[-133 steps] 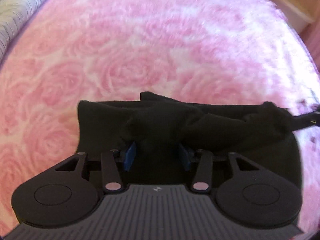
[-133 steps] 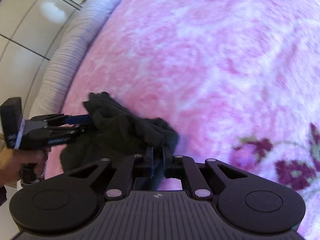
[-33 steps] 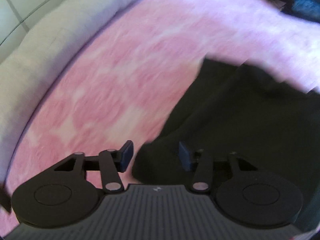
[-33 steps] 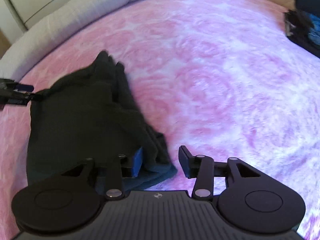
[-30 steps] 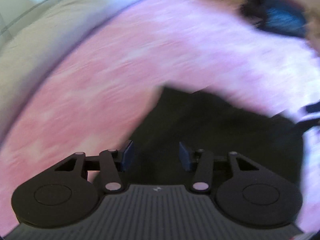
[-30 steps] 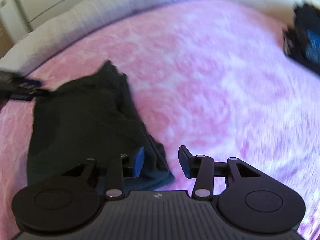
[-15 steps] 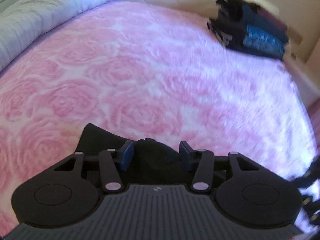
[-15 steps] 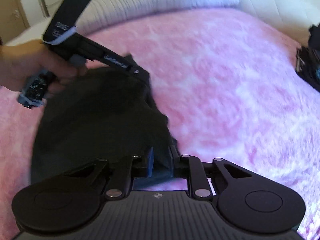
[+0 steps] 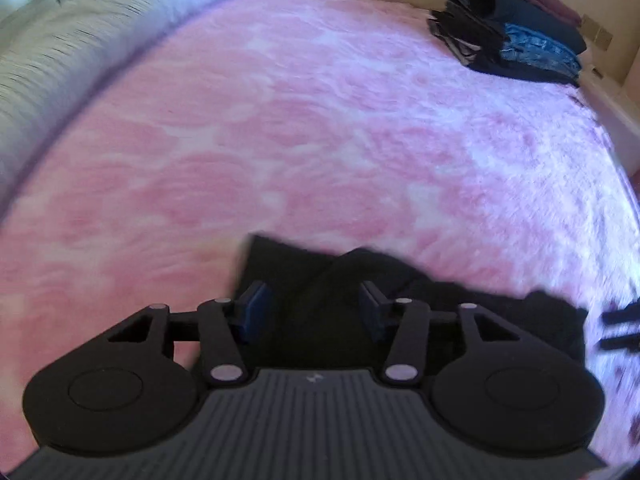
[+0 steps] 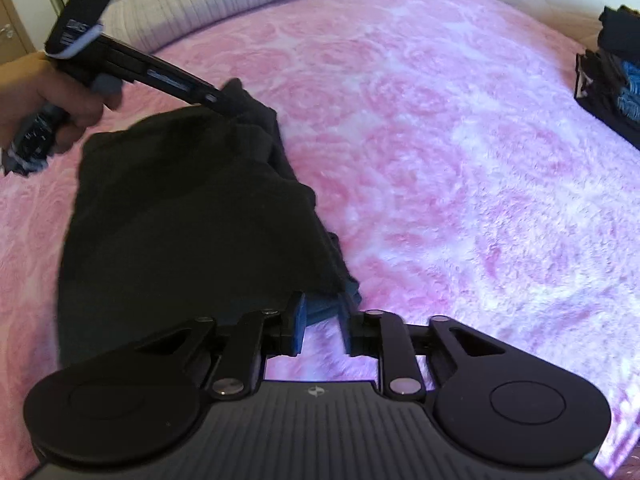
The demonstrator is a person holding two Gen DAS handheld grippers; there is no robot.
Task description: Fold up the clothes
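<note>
Right gripper (image 10: 322, 320): its jaws are opening, standing a little apart, with the near corner of the black garment (image 10: 192, 216) lying between the blue pads (image 10: 298, 322); whether the pads are pressing on the cloth cannot be told.

Left gripper (image 9: 312, 308): its jaws are standing partly spread over the garment's far corner, with black cloth lying between and below the fingers; no pad is visibly pressing on it. In the right wrist view this gripper (image 10: 224, 104) is reaching down from the upper left, its tip meeting the bunched top corner of the garment, and the person's hand (image 10: 44, 96) is gripping its handle.

Pink blanket (image 10: 460, 168): a fluffy cover with a pale rose pattern is filling the area ahead of both tools and carrying everything else.

Black garment (image 9: 440, 312): a dark, matte, soft piece is lying folded into a rough oblong, stretching from the right gripper's fingertips up and to the left toward the left gripper. Its right edge is showing several stacked layers and small wrinkles; the surface is otherwise plain.

Grey striped bolster (image 9: 92, 28): it is lying along the blanket's far left edge.

Stack of folded clothes (image 9: 516, 36): dark and blue pieces are sitting far ahead to the right, well apart from both tools.
</note>
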